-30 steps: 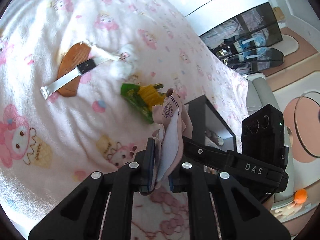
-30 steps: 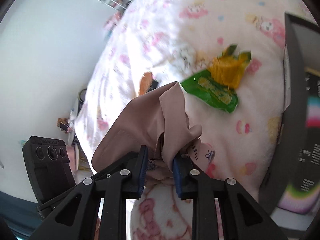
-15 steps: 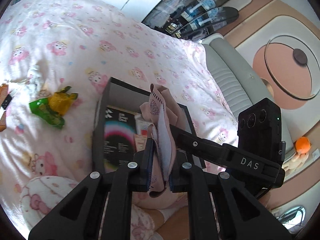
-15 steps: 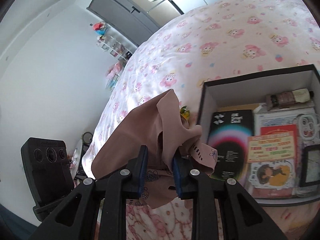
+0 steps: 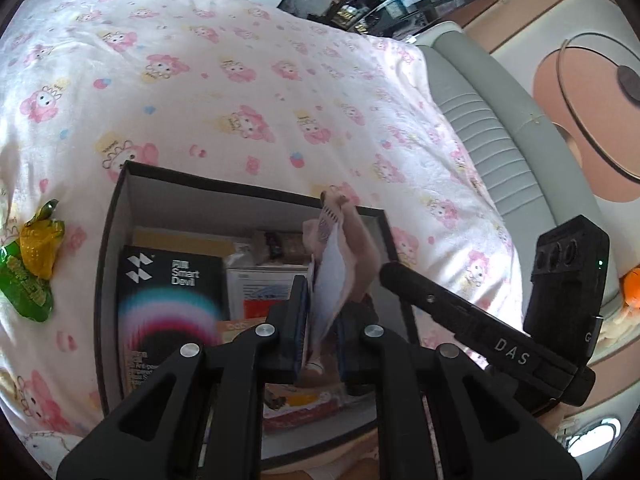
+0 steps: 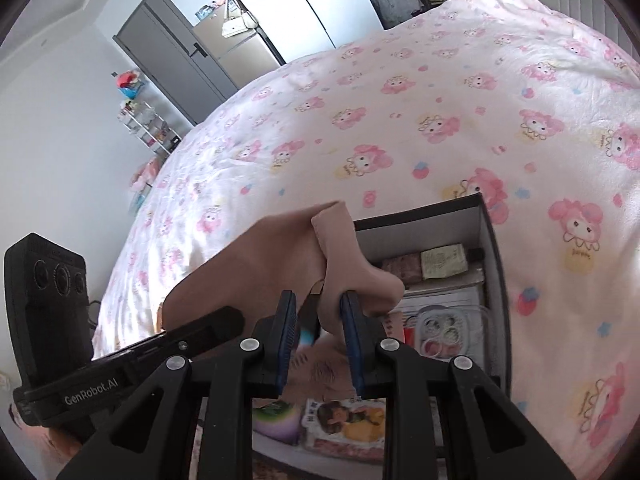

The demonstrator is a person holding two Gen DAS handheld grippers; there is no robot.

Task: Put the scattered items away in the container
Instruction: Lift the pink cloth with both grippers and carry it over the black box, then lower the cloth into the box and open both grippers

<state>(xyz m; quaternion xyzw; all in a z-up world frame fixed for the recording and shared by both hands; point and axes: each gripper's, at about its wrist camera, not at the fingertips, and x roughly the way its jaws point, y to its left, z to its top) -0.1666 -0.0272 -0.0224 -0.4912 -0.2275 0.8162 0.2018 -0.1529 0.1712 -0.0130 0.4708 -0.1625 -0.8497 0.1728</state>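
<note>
Over the box: both tongs, each clamped on the cloth.
Left tongs: closed on the cloth's pale printed part.
Right tongs: closed on a tan fold.
Box: open on the bed, packets inside.
Wrapper: on the bed, left of the box.

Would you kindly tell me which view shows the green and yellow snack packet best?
The left wrist view: the snack packet lies in plain sight on the bedspread, left of the black box. The right wrist view doesn't show it.
</note>
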